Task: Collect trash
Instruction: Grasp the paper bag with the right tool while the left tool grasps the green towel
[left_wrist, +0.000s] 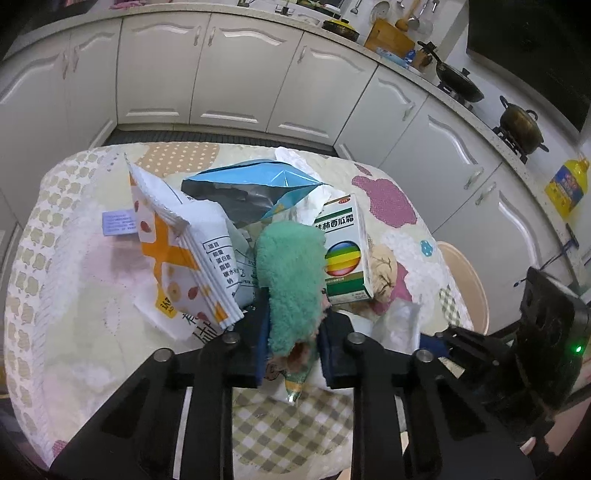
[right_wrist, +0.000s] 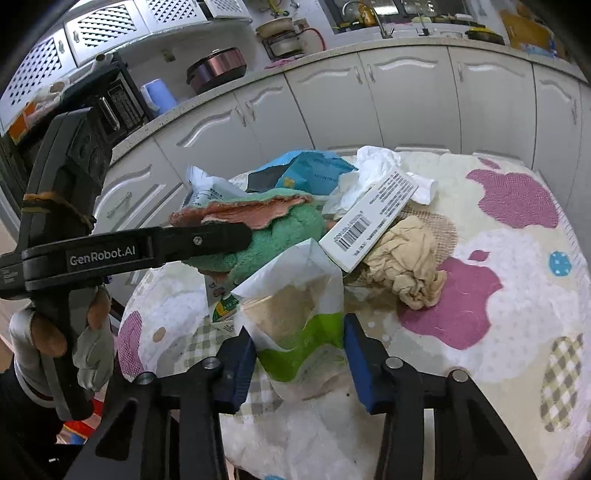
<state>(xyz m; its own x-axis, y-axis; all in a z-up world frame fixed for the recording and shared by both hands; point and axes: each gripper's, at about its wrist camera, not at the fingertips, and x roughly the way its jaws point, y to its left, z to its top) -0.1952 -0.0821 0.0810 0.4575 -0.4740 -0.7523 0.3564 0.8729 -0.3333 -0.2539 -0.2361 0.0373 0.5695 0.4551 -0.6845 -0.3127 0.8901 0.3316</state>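
Observation:
A pile of trash lies on the patterned table (left_wrist: 74, 302). My left gripper (left_wrist: 291, 343) is shut on a fluffy green cloth (left_wrist: 291, 280) with a pink underside, seen from the side in the right wrist view (right_wrist: 280, 236). Around it lie a white-orange snack bag (left_wrist: 177, 251), a blue foil bag (left_wrist: 251, 184), a green-white medicine box (left_wrist: 343, 251) and a crumpled beige paper (right_wrist: 410, 258). My right gripper (right_wrist: 299, 354) has its jaws around a white-green paper bag (right_wrist: 295, 325), touching it on both sides.
White tissue (right_wrist: 373, 162) lies at the back of the pile. White kitchen cabinets (left_wrist: 236, 74) curve behind the table. Pots (left_wrist: 521, 125) stand on the counter at the right. A beige chair back (left_wrist: 465, 280) stands beside the table's right edge.

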